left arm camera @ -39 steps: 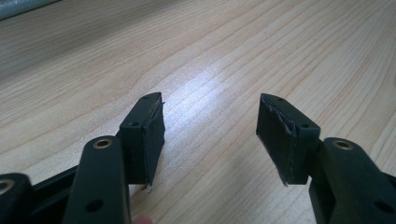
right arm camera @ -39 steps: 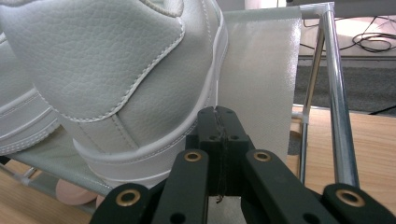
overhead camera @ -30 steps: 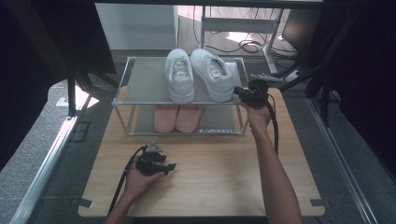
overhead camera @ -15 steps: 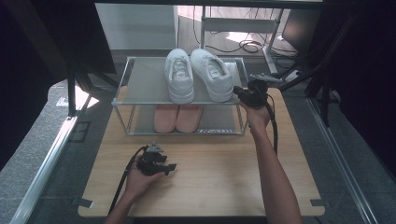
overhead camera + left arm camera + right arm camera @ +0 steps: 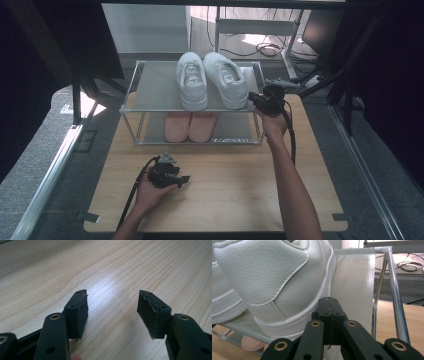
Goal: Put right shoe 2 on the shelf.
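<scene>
A pale wooden table (image 5: pixel 225 200) stands on grey carpet, with dark furniture legs and cables on the floor behind it. The near half of the tabletop lies bare, leaving wide open room in front of the rack; narrow strips of wood remain free at the table's left and right edges.

At the far half stands a two-tier metal shoe rack (image 5: pixel 150 95) with silver tube frame and grey mesh shelves. Its upper shelf has free space on the left; on its right part sits a pair of white leather sneakers (image 5: pixel 192 82), toes pointing away, heels at the front edge. The right white sneaker (image 5: pixel 287 277) has grained leather, stitched seams and a thick white sole, with its heel close to the shelf's right front corner. On the lower shelf lies a pair of flat pink slippers (image 5: pixel 190 126), side by side under the sneakers.

The right gripper (image 5: pixel 256 98) hovers at the rack's right front corner, just beside the right sneaker's heel; its jaws are clenched together with nothing between them. The left gripper (image 5: pixel 184 178) rests low over the bare tabletop, its jaws spread apart and holding nothing.
</scene>
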### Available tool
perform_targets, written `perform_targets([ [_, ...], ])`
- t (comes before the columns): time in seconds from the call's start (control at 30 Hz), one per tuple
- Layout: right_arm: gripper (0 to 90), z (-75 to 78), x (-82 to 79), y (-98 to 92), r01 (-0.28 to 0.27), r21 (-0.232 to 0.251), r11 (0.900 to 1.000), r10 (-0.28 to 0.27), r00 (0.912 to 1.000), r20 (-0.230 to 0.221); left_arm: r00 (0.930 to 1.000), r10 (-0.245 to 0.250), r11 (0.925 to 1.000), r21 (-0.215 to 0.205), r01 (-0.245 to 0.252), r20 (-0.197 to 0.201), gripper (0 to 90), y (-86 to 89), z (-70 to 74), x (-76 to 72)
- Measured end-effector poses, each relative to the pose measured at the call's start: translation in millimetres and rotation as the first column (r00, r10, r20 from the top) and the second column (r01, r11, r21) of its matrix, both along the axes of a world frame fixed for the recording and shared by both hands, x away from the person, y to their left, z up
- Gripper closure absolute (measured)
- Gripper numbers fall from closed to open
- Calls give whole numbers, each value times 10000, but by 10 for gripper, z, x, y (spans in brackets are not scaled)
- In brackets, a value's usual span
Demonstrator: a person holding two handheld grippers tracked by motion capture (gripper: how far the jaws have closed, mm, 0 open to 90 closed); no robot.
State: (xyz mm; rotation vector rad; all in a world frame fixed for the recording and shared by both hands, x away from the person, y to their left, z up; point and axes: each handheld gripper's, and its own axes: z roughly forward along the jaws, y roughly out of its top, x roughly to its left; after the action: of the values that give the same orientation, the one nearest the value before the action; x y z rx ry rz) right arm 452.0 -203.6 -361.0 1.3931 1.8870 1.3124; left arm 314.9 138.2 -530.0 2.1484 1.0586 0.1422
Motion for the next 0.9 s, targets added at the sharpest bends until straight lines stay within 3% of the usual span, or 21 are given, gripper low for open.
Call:
perform_targets([
  [0.13, 898, -19, 19, -11, -25, 15, 10000, 25, 9999, -157, 10000, 66, 10000, -58, -66, -25, 424, 2, 5, 0],
  [0.27, 899, -6, -5, 49, 141, -425, 9990, -143, 9999, -50, 10000, 29, 10000, -37, -30, -20, 425, -10, 4, -1],
  [0.47, 899, 4, -18, 69, 31, -124, 9999, -32, 9999, -105, 10000, 32, 10000, -41, -32, -13, 424, -11, 7, 3],
  [0.57, 899, 3, -24, 123, -534, 384, 9978, 546, 9981, -300, 10000, 30, 10000, -43, -30, -28, 424, -10, 6, 7],
  [0.67, 898, 20, -63, 291, -922, 37, 9957, 922, 9956, -138, 10000, 43, 10000, -76, -43, -26, 425, -17, 10, -2],
  [0.9, 898, 13, -75, 375, -1224, 252, 9922, 1230, 9921, -235, 10000, -24, 10000, -63, 24, 42, 424, -8, 20, -5],
])
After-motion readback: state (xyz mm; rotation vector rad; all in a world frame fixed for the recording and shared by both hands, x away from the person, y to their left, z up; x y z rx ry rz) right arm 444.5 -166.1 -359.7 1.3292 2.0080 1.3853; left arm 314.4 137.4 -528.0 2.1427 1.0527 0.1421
